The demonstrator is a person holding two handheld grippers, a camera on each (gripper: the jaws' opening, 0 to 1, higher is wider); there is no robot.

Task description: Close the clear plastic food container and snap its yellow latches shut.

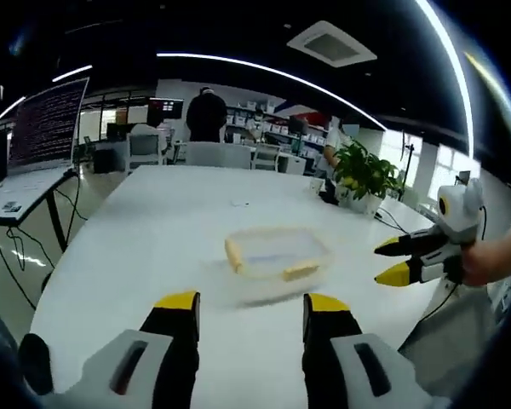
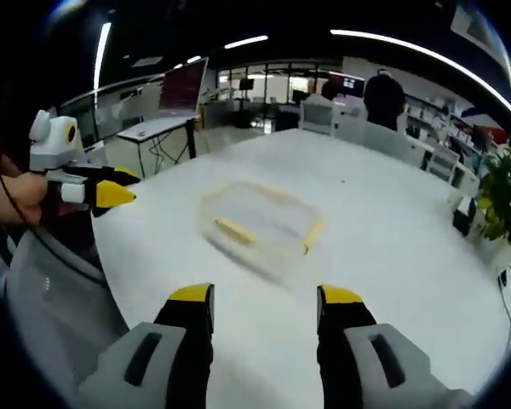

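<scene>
The clear container (image 1: 277,262) sits out on the white surface (image 1: 153,221), straight ahead of both hand-held grippers and touching neither. The left hand-held gripper (image 1: 251,308) and right hand-held gripper (image 2: 264,305) both hang released and empty. I'd say the left one's slightly nearer, with yellow latches (image 1: 300,272) facing it.

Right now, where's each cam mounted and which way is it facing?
Left gripper view: rides the left gripper, looks forward across the white table at the clear container; right gripper and hand at right.
Right gripper view: rides the right gripper, faces the container; left gripper at left.
Shared: container, table, potted plant.
</scene>
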